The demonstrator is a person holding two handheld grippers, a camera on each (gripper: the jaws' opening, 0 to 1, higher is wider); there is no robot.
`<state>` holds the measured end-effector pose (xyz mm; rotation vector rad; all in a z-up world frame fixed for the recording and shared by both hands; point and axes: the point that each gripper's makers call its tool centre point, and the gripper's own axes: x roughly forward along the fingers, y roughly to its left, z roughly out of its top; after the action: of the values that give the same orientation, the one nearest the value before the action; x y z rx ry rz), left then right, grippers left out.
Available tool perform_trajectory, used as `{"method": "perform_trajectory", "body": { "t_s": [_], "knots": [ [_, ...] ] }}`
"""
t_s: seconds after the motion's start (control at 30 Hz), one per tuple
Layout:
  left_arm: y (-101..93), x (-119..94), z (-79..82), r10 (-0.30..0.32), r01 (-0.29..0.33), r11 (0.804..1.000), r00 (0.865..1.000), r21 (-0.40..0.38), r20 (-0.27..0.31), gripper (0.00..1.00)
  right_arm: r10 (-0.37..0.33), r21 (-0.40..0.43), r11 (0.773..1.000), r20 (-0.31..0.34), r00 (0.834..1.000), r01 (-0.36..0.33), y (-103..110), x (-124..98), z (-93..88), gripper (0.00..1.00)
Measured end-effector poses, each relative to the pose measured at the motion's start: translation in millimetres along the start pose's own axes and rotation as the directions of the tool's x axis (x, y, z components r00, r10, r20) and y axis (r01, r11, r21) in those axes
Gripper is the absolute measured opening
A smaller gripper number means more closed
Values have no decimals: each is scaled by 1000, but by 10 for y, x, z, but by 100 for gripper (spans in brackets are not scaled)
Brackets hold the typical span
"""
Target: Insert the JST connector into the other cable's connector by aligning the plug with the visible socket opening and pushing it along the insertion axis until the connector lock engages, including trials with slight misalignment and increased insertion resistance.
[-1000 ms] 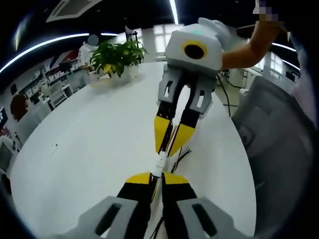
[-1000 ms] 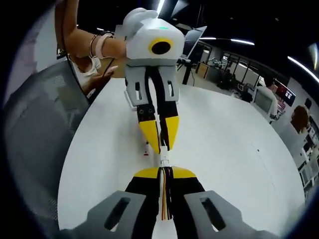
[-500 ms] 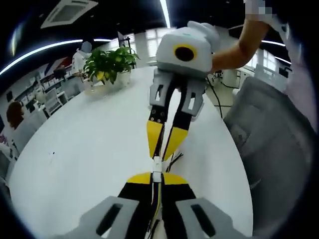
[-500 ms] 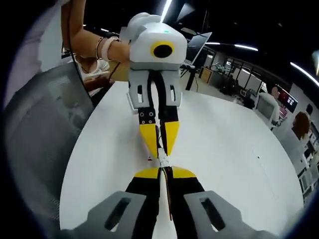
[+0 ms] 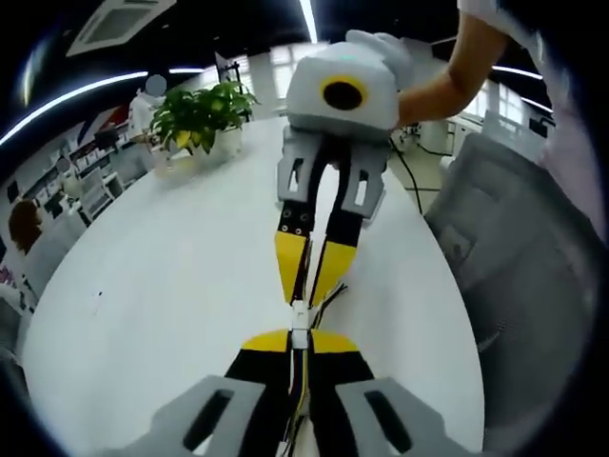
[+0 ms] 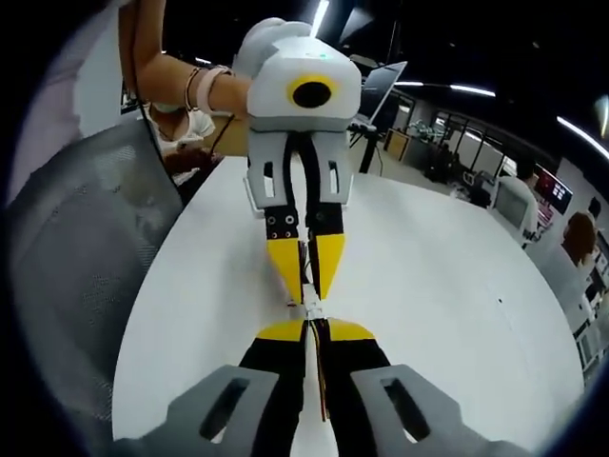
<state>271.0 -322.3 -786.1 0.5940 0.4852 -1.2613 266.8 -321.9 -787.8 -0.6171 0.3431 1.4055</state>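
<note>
Two small white JST connector halves [image 5: 300,315] meet end to end between the two pairs of yellow fingertips, above the white table [image 5: 162,267]. My left gripper [image 5: 299,336] is shut on its cable just behind the connector, thin wires running back between its jaws. My right gripper [image 5: 309,286] comes from the top, shut on the other cable, loose wires [image 5: 335,297] trailing beside it. In the right gripper view my right gripper [image 6: 309,329] pinches coloured wires [image 6: 320,381] behind the white connector [image 6: 309,310], and my left gripper [image 6: 306,286] faces it tip to tip. Whether the lock is latched is too small to see.
A potted plant [image 5: 202,112] stands at the table's far side. A grey mesh chair [image 5: 519,267] sits by the table edge, and appears again as chair [image 6: 76,286]. A person's forearm [image 5: 447,86] holds the right gripper. Desks and seated people fill the background.
The two grippers have drawn closer and lined up straighter, tip to tip. The white connector halves now sit pressed together between the fingertips. Both views shifted slightly.
</note>
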Motion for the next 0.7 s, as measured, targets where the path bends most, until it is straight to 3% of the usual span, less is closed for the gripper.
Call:
{"method": "perform_trajectory", "body": {
  "t_s": [0.43,0.7],
  "knots": [
    [303,-80,-44,44,-44,999,999,-16,-16,0,-37,19,999,64,997,36,-264,123,91,3],
    [428,38,-121,56,-56,998,998,3,-37,0,-64,53,997,51,997,61,-390,208,-30,3]
  ]
}}
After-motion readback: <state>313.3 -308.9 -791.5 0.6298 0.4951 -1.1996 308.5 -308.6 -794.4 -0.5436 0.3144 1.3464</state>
